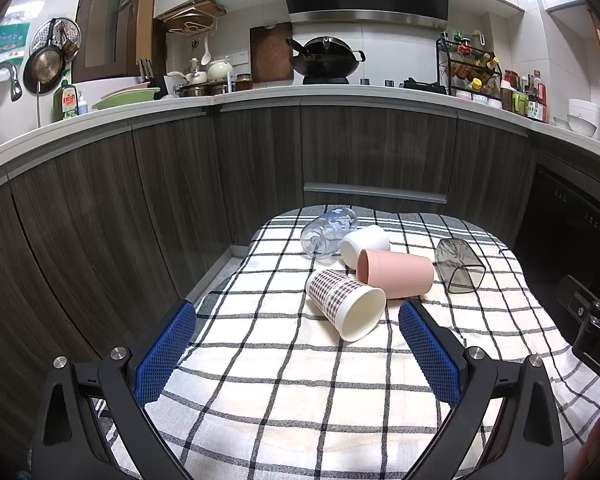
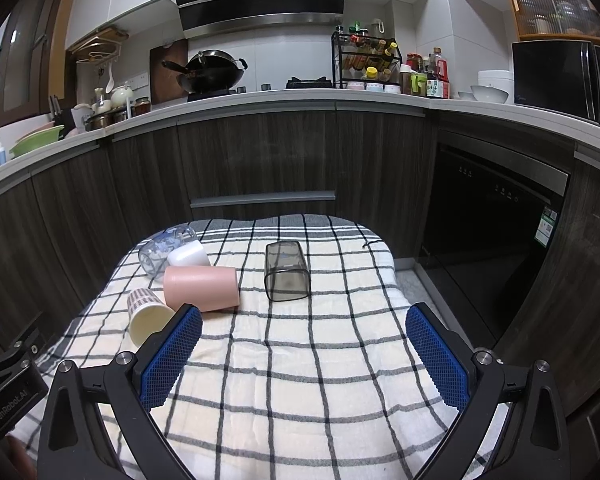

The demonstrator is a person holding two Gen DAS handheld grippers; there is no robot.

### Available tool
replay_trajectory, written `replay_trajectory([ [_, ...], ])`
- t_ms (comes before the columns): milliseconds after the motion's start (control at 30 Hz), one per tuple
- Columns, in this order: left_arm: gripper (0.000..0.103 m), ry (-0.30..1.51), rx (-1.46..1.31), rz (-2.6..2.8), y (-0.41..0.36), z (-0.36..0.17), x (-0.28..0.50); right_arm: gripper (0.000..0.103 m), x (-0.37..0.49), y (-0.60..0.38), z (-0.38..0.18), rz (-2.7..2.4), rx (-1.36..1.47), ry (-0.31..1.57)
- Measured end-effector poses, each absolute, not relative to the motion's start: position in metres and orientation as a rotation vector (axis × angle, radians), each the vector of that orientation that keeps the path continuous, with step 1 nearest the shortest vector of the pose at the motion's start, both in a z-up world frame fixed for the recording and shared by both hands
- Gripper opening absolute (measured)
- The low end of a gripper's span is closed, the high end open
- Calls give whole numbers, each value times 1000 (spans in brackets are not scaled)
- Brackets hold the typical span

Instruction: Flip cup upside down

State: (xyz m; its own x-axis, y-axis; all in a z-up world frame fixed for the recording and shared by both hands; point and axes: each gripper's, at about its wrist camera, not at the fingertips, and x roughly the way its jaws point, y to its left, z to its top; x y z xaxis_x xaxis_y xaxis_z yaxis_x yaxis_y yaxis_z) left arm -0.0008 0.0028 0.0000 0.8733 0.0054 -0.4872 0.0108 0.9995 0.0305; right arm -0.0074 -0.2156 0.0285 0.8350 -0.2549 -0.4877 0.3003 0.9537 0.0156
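Several cups lie on their sides on a checked cloth [image 1: 284, 380]. A houndstooth paper cup [image 1: 344, 304] lies nearest, mouth toward me. Behind it lie a pink cup [image 1: 396, 274], a white cup [image 1: 366, 242] and a clear glass [image 1: 328, 232]. A smoky square cup [image 1: 458, 266] lies to the right. My left gripper [image 1: 298, 320] is open and empty, just short of the paper cup. My right gripper [image 2: 304, 324] is open and empty, in front of the smoky cup [image 2: 286, 272]; the pink cup [image 2: 202, 286] and paper cup [image 2: 148, 314] lie to its left.
The cloth [image 2: 300, 380] covers a small table in front of dark wood kitchen cabinets [image 1: 260, 152]. A black dishwasher front [image 2: 496, 248] stands to the right. The worktop [image 1: 340, 94] above holds a wok, bottles and dishes.
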Motion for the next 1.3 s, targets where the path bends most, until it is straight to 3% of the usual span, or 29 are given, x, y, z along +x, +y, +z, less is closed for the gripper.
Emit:
replay_trajectory([
  [1300,103,543,21,33,12,0,17,102,11,-206,34,-257,74,532],
])
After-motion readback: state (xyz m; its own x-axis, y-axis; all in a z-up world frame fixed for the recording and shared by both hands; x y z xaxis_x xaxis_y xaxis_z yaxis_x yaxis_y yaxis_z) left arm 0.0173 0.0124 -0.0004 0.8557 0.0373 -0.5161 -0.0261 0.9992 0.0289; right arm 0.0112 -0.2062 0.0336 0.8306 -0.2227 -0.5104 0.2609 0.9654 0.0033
